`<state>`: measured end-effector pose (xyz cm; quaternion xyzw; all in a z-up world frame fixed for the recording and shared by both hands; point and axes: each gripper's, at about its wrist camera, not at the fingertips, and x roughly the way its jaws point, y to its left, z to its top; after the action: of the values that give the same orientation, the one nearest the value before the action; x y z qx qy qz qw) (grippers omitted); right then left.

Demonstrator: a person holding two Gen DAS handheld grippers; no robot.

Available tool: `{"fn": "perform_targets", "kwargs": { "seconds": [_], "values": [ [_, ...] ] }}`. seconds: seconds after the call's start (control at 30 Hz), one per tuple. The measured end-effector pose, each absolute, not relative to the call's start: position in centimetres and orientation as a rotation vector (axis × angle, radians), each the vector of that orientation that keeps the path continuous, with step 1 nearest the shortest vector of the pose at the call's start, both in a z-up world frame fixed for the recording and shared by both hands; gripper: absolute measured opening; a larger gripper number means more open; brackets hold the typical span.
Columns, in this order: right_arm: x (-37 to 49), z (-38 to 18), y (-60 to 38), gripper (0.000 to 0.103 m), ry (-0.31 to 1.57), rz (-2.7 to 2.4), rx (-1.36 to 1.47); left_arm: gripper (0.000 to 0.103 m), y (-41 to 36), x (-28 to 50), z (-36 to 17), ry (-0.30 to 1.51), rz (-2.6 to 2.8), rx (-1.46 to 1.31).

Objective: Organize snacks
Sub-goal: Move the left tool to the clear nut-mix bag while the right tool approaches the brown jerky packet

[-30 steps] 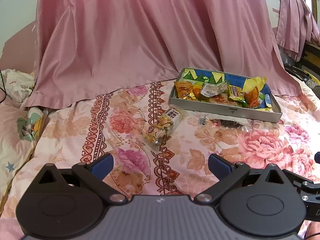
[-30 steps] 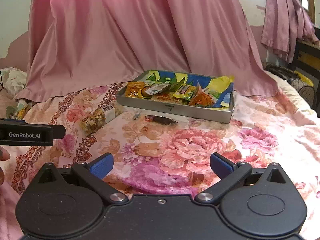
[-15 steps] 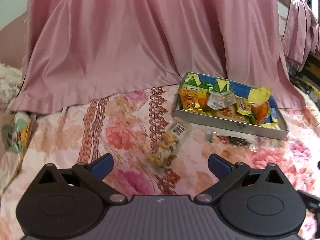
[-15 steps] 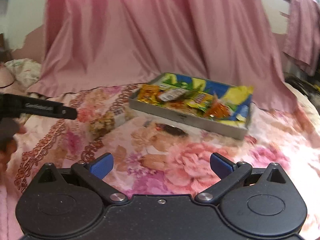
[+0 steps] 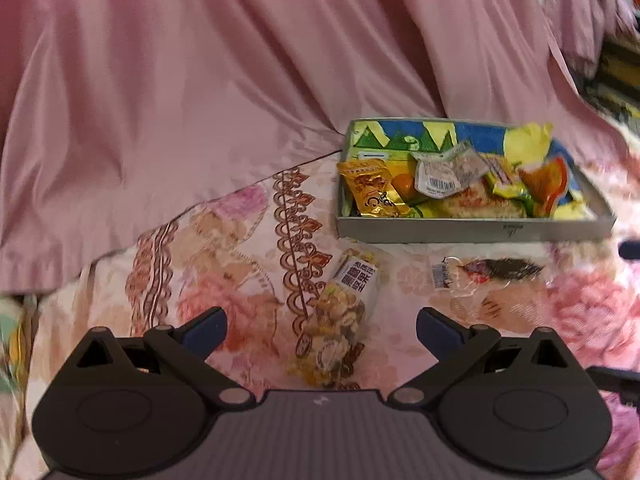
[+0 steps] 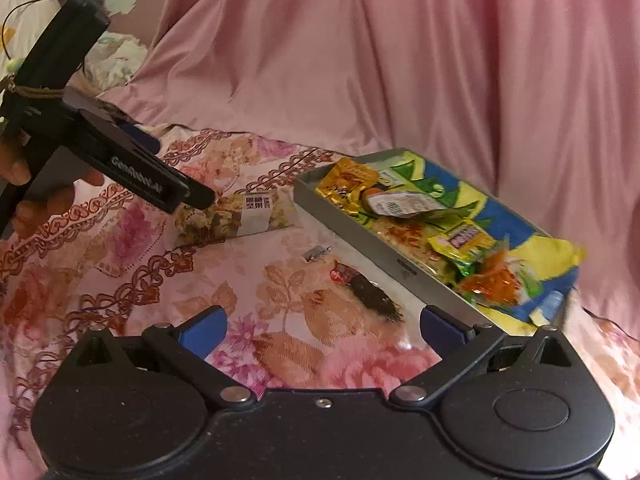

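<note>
Your left gripper has its blue-padded fingers spread wide, holding nothing. Just ahead of them a clear crinkly nut bag lies on the bed, its lumpy yellow-brown contents showing through and a white label at its far end. Its near end slips under the gripper body, so you can't see all of it.

Your right gripper is released too, fingers wide apart and empty above the floral bedspread. Just ahead lies a flat, transparent packet with a dark, ragged strip inside; its film is so clear that its edges are hard to trace against the flowers. From this side you see the left gripper's black arm slanting down, its tip level with the nut bag's near end; whether it touches, you can't tell. The hand gripping it is cut off at the frame edge.

Further on sits the shallow grey box, rectangular and stiff-walled, with a bright blue, green and yellow lining. It's heaped with shiny wrappers: a gold foil pouch, a silvery barcoded one, orange and yellow ones, overlapping so the lower packs are hidden.

Behind everything hangs a smooth pink drape in long, soft folds.
</note>
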<state>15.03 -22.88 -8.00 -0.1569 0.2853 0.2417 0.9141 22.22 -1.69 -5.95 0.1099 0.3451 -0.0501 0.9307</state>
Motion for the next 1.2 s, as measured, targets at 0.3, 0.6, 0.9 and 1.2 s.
{"fn": "perform_targets", "kwargs": {
  "seconds": [0.3,0.6,0.9,1.2],
  "values": [
    [19.3,-9.8,-23.0,0.102,0.609,0.537,-0.284,0.103,-2.2,24.5,-7.4,0.711,-0.102,0.26],
    [23.4,-12.6,-22.3,0.102,0.675,0.545,-0.269,0.103,-1.7,26.3,-8.6,0.761,-0.087,0.219],
    [26.0,-13.6,-22.4,0.102,0.689,0.56,-0.217,0.103,-1.8,27.7,-9.7,0.802,-0.089,0.206],
    [27.5,-14.4,-22.3,0.094,0.733,0.546,-0.149,0.075,-1.5,28.5,-10.3,0.855,-0.13,0.185]
  ]
}}
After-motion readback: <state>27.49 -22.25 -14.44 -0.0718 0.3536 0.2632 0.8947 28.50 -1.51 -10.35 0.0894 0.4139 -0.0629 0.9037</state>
